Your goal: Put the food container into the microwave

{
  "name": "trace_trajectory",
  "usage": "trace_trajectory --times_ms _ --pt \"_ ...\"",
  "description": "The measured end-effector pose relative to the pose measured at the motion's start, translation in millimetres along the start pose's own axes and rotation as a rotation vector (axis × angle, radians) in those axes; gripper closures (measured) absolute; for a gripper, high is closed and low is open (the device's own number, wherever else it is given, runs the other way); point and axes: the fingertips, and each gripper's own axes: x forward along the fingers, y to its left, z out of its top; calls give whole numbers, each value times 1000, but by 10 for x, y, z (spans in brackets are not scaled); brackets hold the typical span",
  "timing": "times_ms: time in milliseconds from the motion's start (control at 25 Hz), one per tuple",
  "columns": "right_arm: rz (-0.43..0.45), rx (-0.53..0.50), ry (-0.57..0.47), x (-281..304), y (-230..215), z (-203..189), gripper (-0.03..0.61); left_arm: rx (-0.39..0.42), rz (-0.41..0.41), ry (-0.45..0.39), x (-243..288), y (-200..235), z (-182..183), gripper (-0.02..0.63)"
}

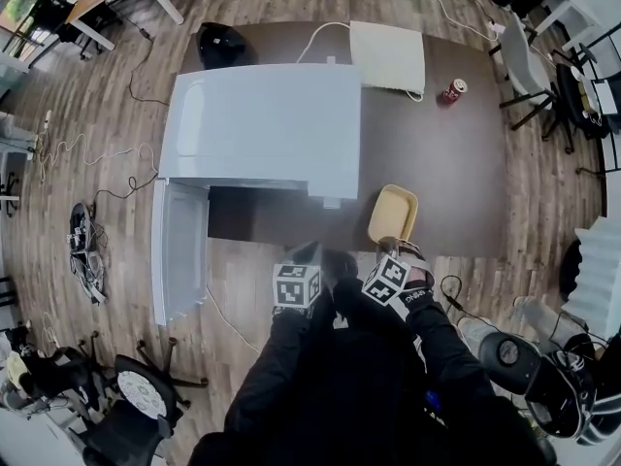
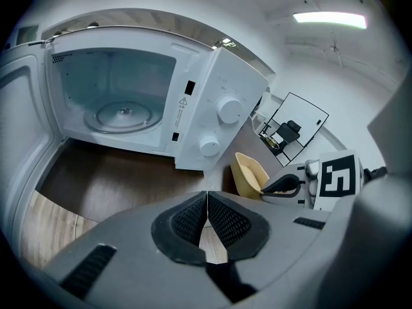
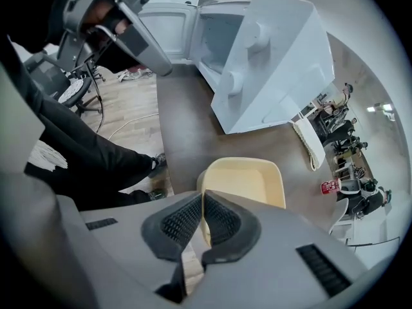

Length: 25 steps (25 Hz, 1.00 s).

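The right gripper (image 3: 202, 201) pinches the near rim of the shallow beige container (image 3: 248, 182) on the dark table (image 1: 456, 173), beside the boxy white microwave (image 1: 262, 129), door (image 1: 179, 250) open; left gripper (image 2: 207, 205) pressed together, empty; red can (image 1: 453, 90) beyond

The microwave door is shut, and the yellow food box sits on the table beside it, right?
Not quite. The microwave door is open, not shut: the left gripper view looks straight into the inside, with its glass plate bare. The rest is right: the yellow food box sits on the table beside it.
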Motion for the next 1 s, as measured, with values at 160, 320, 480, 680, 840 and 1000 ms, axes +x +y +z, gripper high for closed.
trace_trajectory --times_ms 160,320,480,680,840,1000 --pt "18 12 -35 -236 47 168 548 -13 14 -17 -60 17 6 580" --pt "66 15 -73 -453 160 386 548 -41 32 -40 -131 48 -8 580" --pt "90 -18 -89 -553 280 497 548 -71 52 -62 -188 55 -62 580" --pt "133 -83 -112 -655 543 575 548 -117 86 -82 -302 96 -219 580" --pt "168 -138 -132 -719 783 679 548 -153 113 -94 -415 158 -361 580" --pt "208 -184 -158 -755 960 838 548 -192 139 -93 -509 230 -493 580"
